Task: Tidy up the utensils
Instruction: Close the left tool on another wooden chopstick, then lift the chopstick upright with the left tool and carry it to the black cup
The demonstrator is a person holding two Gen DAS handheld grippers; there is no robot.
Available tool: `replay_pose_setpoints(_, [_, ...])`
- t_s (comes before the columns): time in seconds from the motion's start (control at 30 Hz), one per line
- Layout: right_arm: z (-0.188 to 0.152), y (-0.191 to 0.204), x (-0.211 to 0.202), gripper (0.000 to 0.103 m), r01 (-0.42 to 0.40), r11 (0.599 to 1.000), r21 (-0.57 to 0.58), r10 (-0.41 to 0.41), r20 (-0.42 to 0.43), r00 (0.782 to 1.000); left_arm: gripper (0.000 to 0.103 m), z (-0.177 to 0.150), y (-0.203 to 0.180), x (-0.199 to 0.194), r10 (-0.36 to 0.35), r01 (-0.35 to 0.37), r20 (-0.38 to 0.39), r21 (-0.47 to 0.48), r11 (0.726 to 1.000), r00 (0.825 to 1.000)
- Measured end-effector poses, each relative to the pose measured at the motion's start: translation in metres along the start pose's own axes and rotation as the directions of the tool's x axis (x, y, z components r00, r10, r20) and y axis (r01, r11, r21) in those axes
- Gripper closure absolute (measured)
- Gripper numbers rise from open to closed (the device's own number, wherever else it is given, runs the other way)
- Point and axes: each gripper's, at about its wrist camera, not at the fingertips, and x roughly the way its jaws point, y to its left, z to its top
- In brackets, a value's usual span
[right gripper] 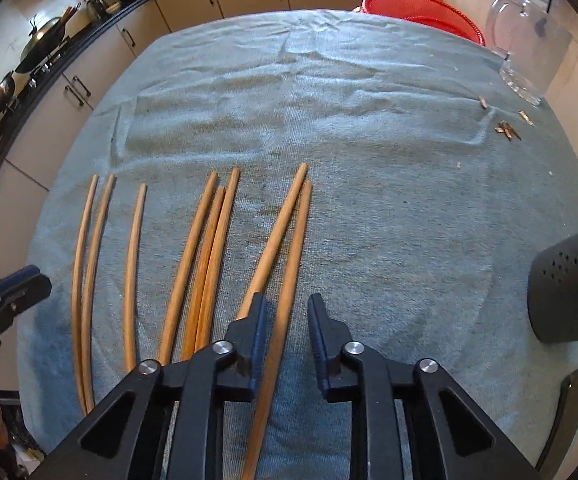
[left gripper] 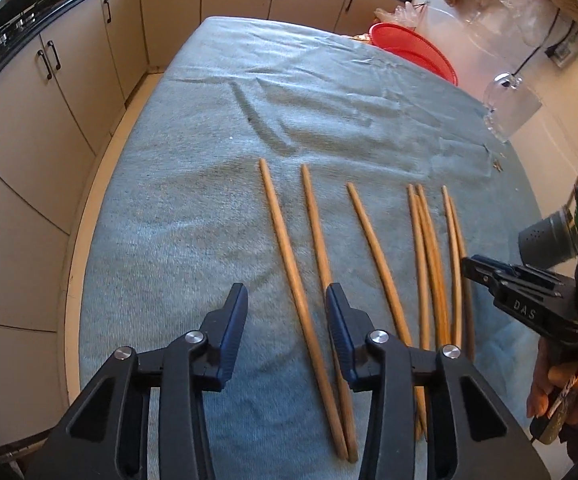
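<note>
Several long wooden chopsticks (left gripper: 289, 248) lie roughly parallel on a blue-grey towel (left gripper: 217, 128); they also show in the right wrist view (right gripper: 209, 248). My left gripper (left gripper: 286, 294) is open and empty, low over the towel, with the leftmost chopstick running between its fingers. My right gripper (right gripper: 287, 304) is open and empty, straddling the rightmost chopstick (right gripper: 291, 264). The right gripper also shows at the right edge of the left wrist view (left gripper: 489, 272). A dark perforated utensil holder (right gripper: 569, 284) stands at the right of the towel.
A clear glass jar (right gripper: 529, 56) and a red basket (right gripper: 425, 12) sit at the table's far right. Small wood splinters (right gripper: 507, 128) lie near the jar. Kitchen cabinets (left gripper: 69, 80) and a counter with pans run along the left and back.
</note>
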Motion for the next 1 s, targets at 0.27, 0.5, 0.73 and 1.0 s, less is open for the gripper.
replay_pose_setpoints(0.27, [0.014, -0.006, 0.006, 0.094, 0.044, 0.999, -0.008, -0.045, -0.020, 0.999, 0.068, 0.017, -0.001, 0.024, 0.006, -0.007, -0.044, -0.021, 1.000, 0.999])
replay_pose_setpoints(0.5, [0.023, -0.010, 0.009, 0.093, 0.060, 0.998, -0.014, -0.061, -0.055, 0.997, 0.078, 0.034, -0.006, 0.044, 0.068, -0.070, -0.089, -0.016, 0.997, 0.994])
replay_pose_setpoints(0.73, [0.031, -0.003, 0.012, 0.094, 0.080, 0.995, -0.052, -0.083, -0.057, 0.995, 0.095, 0.042, -0.006, 0.047, 0.089, -0.091, -0.090, -0.021, 0.996, 0.992])
replay_pose_setpoints(1.0, [0.022, -0.016, -0.022, 0.096, 0.005, 1.000, 0.017, -0.005, 0.047, 0.999, 0.097, 0.028, -0.008, 0.011, 0.044, -0.044, 0.016, -0.018, 0.999, 0.999])
